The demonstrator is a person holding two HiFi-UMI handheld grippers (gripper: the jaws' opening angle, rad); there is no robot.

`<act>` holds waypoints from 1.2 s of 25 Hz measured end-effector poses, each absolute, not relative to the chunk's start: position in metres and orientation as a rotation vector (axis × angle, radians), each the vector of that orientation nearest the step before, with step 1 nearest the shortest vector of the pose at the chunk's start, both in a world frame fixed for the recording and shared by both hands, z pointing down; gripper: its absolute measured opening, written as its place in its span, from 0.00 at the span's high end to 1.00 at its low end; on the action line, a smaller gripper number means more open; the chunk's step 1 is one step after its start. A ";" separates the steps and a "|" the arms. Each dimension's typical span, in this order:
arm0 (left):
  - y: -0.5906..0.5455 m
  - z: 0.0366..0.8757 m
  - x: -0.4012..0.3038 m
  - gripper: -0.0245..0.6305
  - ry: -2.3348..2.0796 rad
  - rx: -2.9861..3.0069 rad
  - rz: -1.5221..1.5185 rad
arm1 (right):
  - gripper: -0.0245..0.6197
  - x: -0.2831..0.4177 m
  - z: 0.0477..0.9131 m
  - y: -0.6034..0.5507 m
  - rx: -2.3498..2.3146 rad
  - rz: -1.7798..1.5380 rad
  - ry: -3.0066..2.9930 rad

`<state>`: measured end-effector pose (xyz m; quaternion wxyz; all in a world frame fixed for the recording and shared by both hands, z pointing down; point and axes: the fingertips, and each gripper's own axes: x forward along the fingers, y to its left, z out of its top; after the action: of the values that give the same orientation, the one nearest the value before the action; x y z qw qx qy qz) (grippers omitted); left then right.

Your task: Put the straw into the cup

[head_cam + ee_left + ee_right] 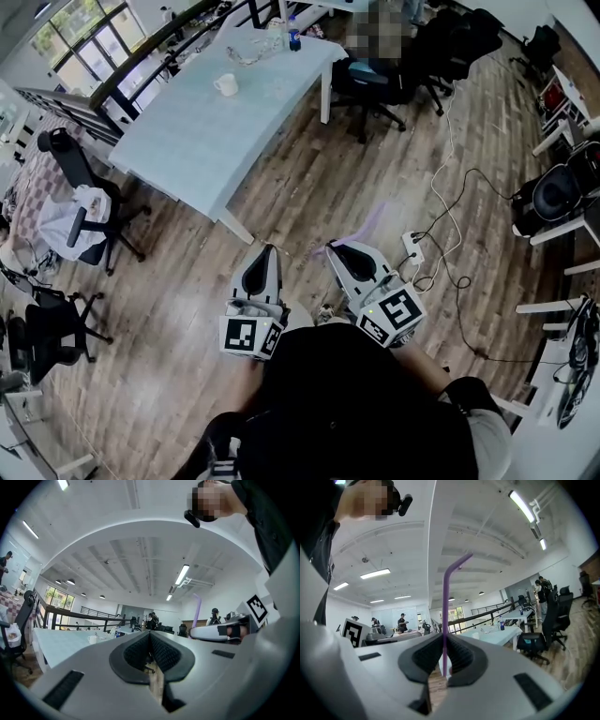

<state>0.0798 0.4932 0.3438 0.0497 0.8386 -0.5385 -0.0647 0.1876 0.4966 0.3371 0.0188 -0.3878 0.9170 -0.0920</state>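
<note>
Purple straw (445, 616) is clamped between the two jaws of the right hand-held gripper (443, 637). It stands up from the jaws, and its top part bends off to the right. In the head view the straw (373, 217) points away from the person, above the wooden floor (309, 169).

The left hand-held gripper (150, 634) has its jaws together, with nothing between them. Both hand-held grippers are held close to the person's body, the left (269, 249) just beside the right (333, 247), well apart from the bench (187, 131).

A white cup (225, 84) stands upright on the bench, toward its far end and nearer its left long edge. A bottle with a blue label (293, 37) stands near the far edge.
</note>
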 end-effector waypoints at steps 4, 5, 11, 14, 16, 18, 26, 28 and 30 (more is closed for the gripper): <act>0.491 0.347 0.084 0.94 -1.648 2.554 -0.171 | 0.91 0.196 0.339 0.490 -1.223 -0.301 2.838; 0.489 0.346 0.085 0.94 -1.648 2.560 -0.168 | 0.91 0.197 0.339 0.487 -1.226 -0.307 2.832; 0.469 0.344 0.082 0.94 -1.671 2.590 -0.188 | 0.91 0.196 0.344 0.463 -1.229 -0.295 2.848; 0.450 0.348 0.078 0.94 -1.660 2.599 -0.175 | 0.91 0.192 0.346 0.445 -1.249 -0.282 2.841; 0.432 0.348 0.076 0.94 -1.658 2.610 -0.173 | 0.91 0.189 0.346 0.430 -1.253 -0.257 2.855; 0.411 0.345 0.073 0.94 -1.649 2.615 -0.189 | 0.91 0.183 0.344 0.413 -1.232 -0.245 2.885; 0.319 0.337 0.063 0.94 -1.556 2.646 -0.231 | 0.91 0.160 0.329 0.326 -1.165 -0.215 2.899; 0.294 0.334 0.058 0.94 -1.529 2.642 -0.253 | 0.91 0.154 0.326 0.303 -1.165 -0.210 2.899; 0.273 0.332 0.053 0.94 -1.485 2.653 -0.269 | 0.91 0.147 0.325 0.282 -1.152 -0.213 2.900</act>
<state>0.0530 0.2731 0.3317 0.0448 0.8683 -0.4862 -0.0881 0.1474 0.2823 0.3254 0.0070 -0.3682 0.9272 -0.0682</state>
